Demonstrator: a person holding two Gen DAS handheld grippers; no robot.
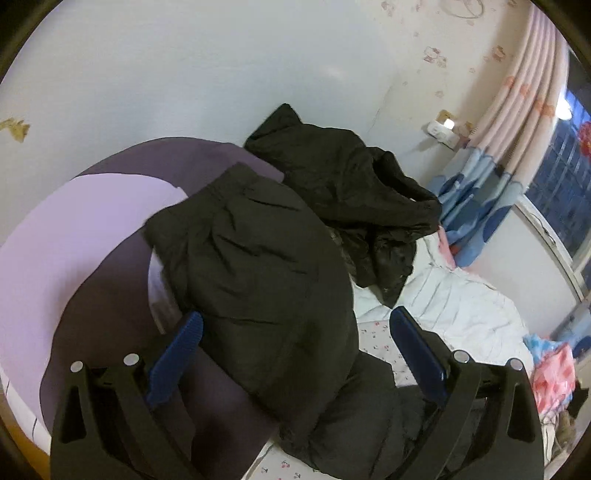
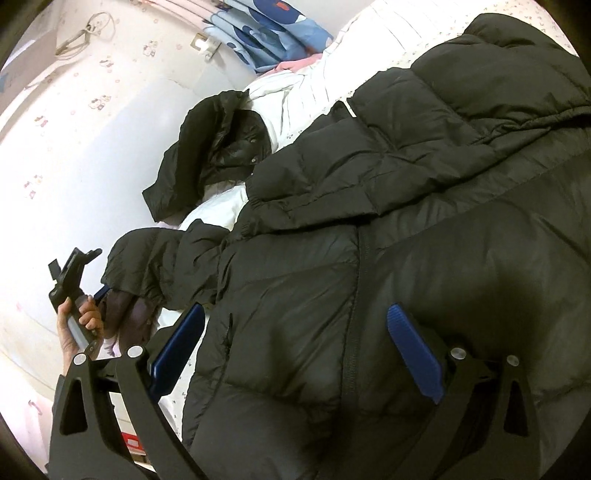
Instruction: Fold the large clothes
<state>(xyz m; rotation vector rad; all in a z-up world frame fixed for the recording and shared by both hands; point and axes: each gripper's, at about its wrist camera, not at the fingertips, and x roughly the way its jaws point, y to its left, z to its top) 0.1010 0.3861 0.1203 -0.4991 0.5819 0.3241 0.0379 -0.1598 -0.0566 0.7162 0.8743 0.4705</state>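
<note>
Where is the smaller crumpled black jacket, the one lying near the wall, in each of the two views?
Left wrist view: the crumpled jacket lies above centre, behind the big black puffer coat.
Right wrist view: it is upper left of centre, beside the wall.
Shared landmark: the blue-patterned curtain.

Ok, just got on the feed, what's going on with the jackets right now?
A person holds a gripper in each hand over a bed. Both grippers are open and grip nothing. The left gripper hovers over a black sleeve. The right gripper sits above the body of the black puffer jacket, which lies spread out and not yet folded. A second dark jacket lies crumpled further back near the wall.
</note>
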